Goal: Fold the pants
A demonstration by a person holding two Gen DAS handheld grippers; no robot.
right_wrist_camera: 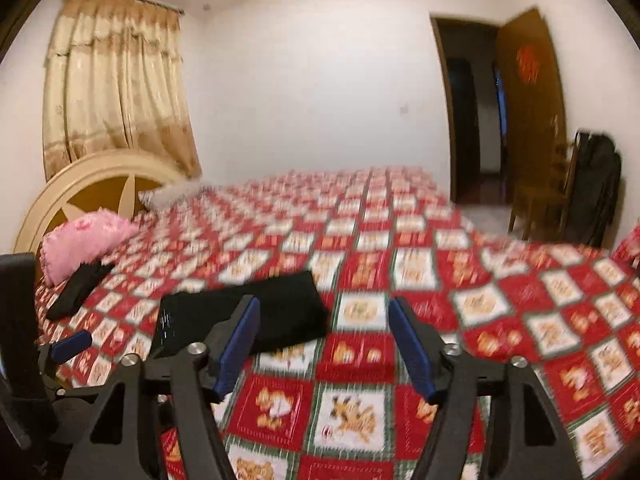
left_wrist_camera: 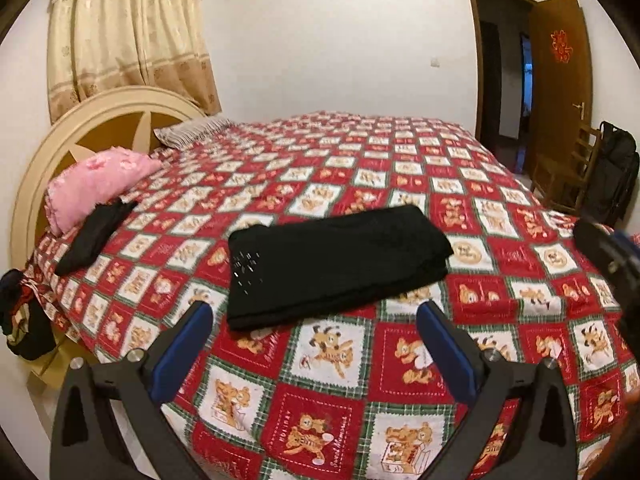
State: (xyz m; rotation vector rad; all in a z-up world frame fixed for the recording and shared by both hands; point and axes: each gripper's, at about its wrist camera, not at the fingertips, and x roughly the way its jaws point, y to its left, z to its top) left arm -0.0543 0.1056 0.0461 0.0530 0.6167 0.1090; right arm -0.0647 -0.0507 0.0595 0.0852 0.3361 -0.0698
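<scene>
Fingers frame folded pants; right view blurs them.

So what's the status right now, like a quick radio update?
Left gripper open, empty. Right gripper open, empty. Black pants folded flat on the quilt, nothing touching them. Nothing in the way.

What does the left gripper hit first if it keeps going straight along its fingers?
Most likely the folded black pants: they lie on the bedspread just ahead of the open, empty left gripper, roughly centred between its fingers. Depth is unclear; a steeper line meets bedspread first.
</scene>
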